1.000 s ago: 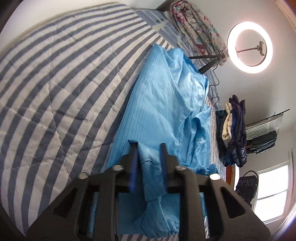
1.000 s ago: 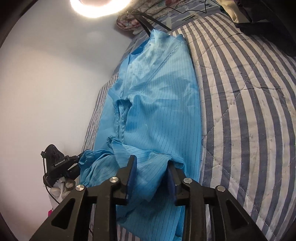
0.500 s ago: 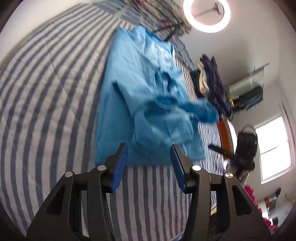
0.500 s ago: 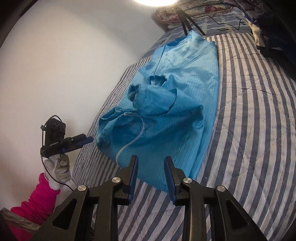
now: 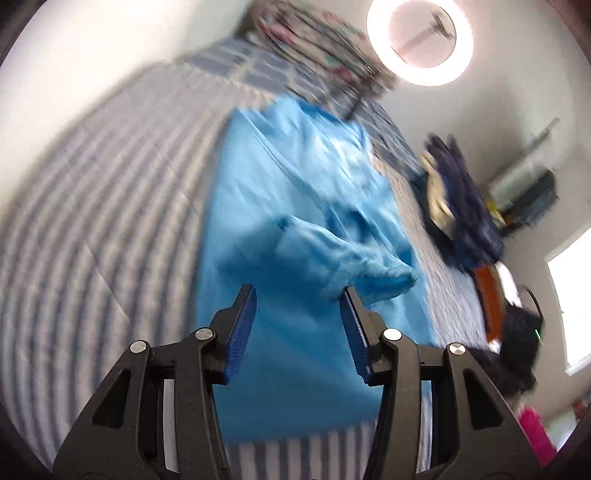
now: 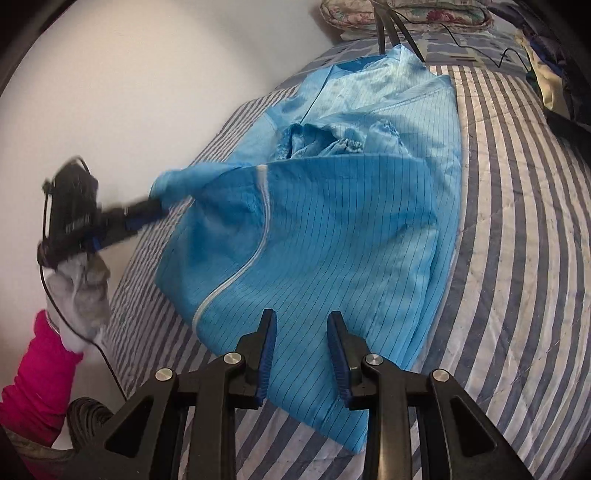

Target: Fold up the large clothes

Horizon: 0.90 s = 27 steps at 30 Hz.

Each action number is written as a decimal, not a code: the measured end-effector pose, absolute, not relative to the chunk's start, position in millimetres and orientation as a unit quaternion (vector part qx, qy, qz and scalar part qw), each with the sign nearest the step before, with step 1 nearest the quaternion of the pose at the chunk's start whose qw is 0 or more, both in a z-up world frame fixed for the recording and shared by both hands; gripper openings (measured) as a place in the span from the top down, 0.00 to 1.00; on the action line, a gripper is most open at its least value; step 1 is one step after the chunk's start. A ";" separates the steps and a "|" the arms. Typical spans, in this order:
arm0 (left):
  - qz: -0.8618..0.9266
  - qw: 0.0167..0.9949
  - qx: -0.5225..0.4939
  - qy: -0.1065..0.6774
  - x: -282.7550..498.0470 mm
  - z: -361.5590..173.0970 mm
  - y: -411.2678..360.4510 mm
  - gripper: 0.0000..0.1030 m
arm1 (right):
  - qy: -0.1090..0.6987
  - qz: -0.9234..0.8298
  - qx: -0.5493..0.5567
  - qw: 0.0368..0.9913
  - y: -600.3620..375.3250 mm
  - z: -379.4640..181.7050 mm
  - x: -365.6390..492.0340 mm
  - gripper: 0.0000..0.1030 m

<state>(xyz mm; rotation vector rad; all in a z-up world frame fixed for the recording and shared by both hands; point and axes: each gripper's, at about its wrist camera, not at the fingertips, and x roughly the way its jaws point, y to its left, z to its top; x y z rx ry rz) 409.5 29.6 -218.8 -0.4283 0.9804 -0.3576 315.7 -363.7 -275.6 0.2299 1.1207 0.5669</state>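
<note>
A large bright blue pinstriped garment (image 6: 332, 221) with a white zipper lies folded over on the striped bed; it also shows, blurred, in the left wrist view (image 5: 295, 229). My right gripper (image 6: 301, 325) is open and empty, just above the garment's near edge. My left gripper (image 5: 297, 299) has its jaws apart over the near part of the garment, with a sleeve (image 5: 362, 266) lying past its tips. In the right wrist view the left gripper (image 6: 147, 212) sits at the garment's left corner, touching the cloth; a hold cannot be told there.
The blue and white striped quilt (image 6: 517, 221) covers the bed. A ring light (image 5: 421, 40) stands at the head. Floral pillows (image 6: 406, 11) and a pile of dark clothes (image 5: 458, 206) lie at the bed's far end. A wall runs along the bed's left side.
Both grippers let go of the blue garment and pulled back. The garment's lower part now lies folded over its upper part. The left gripper has moved in toward the garment's left corner.
</note>
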 end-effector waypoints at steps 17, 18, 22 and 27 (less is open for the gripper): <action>-0.145 0.840 -0.159 0.499 383.5 -271.2 27.8 0.53 | 0.472 0.205 0.064 0.855 -354.9 -260.7 330.9 0.66; -0.126 0.841 -0.151 0.505 382.9 -278.2 29.5 0.53 | 0.468 0.200 0.060 0.859 -357.0 -261.1 335.2 0.65; -0.107 0.847 -0.150 0.498 374.5 -288.4 41.7 0.53 | 0.500 0.122 0.032 0.857 -372.4 -278.6 355.4 0.68; -0.117 0.860 -0.143 0.476 356.5 -267.9 34.2 0.54 | 0.469 0.118 0.058 0.873 -385.1 -260.1 331.6 0.68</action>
